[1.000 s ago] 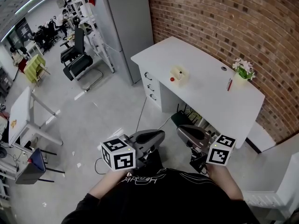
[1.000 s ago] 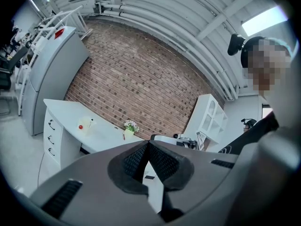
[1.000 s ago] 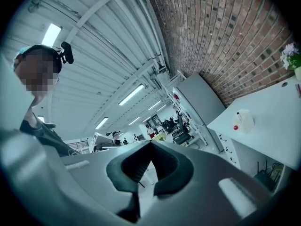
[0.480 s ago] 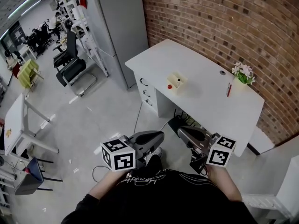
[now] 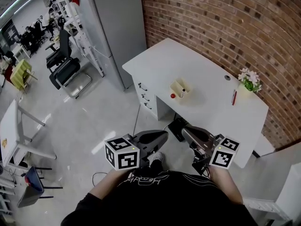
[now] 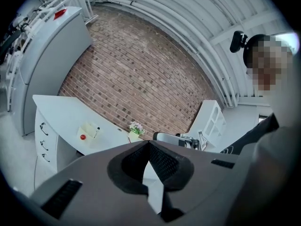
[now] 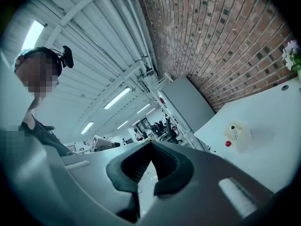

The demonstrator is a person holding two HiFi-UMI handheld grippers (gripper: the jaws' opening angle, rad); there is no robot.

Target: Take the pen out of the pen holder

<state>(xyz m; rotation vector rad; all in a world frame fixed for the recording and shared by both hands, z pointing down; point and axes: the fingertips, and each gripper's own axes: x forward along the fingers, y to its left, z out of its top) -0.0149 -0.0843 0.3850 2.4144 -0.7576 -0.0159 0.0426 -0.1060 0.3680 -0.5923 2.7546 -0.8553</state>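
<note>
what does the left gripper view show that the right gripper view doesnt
Only the left gripper view: the right tool and a white shelf unit. Only the right gripper view: ceiling strip lights and the far office area. Both: the white desk, the pen holder with its pen, the red ball, the brick wall.
</note>
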